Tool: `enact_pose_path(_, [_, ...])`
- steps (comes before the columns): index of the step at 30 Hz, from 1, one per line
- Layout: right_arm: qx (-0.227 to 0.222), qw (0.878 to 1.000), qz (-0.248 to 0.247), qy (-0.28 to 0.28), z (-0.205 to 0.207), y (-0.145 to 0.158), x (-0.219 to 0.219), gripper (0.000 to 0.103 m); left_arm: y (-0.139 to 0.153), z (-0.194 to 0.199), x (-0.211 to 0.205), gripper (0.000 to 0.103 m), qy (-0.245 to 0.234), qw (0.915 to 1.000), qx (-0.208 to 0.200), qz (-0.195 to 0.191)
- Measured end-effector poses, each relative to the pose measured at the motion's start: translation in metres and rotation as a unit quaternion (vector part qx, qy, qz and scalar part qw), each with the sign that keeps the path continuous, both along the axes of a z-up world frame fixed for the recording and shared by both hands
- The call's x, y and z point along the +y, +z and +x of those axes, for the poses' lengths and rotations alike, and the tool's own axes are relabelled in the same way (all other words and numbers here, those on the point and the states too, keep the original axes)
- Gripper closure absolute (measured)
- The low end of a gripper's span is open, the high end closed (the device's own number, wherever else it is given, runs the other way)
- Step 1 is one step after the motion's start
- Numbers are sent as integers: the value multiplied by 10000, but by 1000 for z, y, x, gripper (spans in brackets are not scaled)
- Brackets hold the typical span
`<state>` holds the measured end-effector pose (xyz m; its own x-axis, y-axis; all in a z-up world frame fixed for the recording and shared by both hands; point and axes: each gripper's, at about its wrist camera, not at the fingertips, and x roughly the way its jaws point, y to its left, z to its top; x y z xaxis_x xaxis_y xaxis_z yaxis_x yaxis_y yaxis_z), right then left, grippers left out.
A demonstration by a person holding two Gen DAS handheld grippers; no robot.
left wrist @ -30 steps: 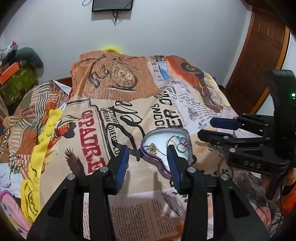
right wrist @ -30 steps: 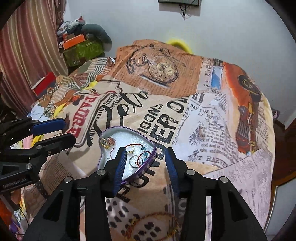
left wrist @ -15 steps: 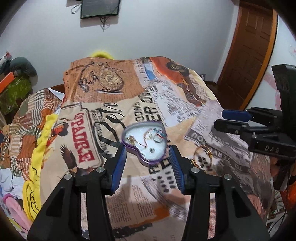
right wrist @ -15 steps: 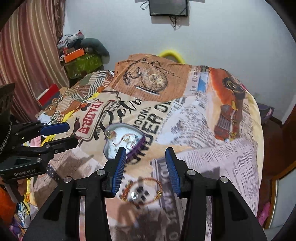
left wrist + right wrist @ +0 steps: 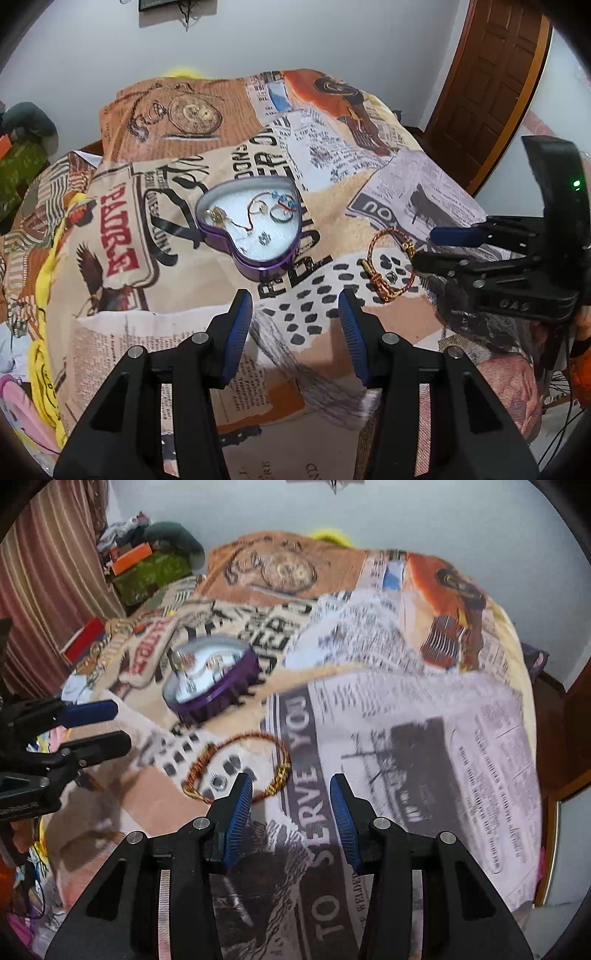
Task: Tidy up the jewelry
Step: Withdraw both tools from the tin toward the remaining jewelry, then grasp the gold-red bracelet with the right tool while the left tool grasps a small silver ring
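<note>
Well, heart tin (image 5: pixel 266 261) tip toward camera

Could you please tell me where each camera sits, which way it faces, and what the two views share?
Left wrist: sits on the left claw, looks down along open fingers at the bedspread; the right claw shows at right.
Right wrist: sits on the right claw, looks down at the bedspread; the left claw shows at left.
Shared: the heart tin, the bracelet, each other's claw.
</note>
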<state>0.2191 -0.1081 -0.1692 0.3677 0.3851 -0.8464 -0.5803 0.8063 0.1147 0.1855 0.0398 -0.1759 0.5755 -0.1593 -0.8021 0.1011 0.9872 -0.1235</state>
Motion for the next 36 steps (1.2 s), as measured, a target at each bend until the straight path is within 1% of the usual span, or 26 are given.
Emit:
enact_pose_path(2, [-62,10000,57,11,-1,-2,0,64,-3,1,-1,55,-2,10000,23,30])
enact_pose_path(3, [-69,9999,81,31,-1,-2,0,66,-5,1,-2,55,-7,10000,26,51])
enact_pose_path(5, [-30,9999,85,79,0,-3,3,83,-7,1,-3,55,-16,10000,38,71])
enact_pose_path(9, [-106,9998,25,179,-1,-6,9,93,-11,1,-3,55,-8,9999,81,64])
enact_pose_path(12, [-187,9996,-18,190,-3,-5,10,94,-12,2,-3,55,13,10000,89,42])
enact_pose_path(14, [-174,9997,43,142,-2,-4,8,94,-11,2,-3,55,13,10000,81,38])
enact_pose_path(20, [-249,9980,546,-180,-3,15,-14,94,-6,1,-9,55,-74,10000,48,-3])
enact_pose_path(26, [-483,9964,600,-344,-8,29,-30,94,-2,2,-29,55,-310,9995,-39,39])
enact_pose_path(29, [-537,9962,568,-396,-9,30,-37,94,-2,7,-41,55,-398,9992,-58,45])
enact_pose_path(32, [-504,9963,562,-420,-10,28,-42,94,-5,15,-50,56,-536,9985,28,-56])
enact_pose_path(36, [-470,9958,628,-479,-10,26,-50,94,-13,24,-64,70,-760,9969,189,-122])
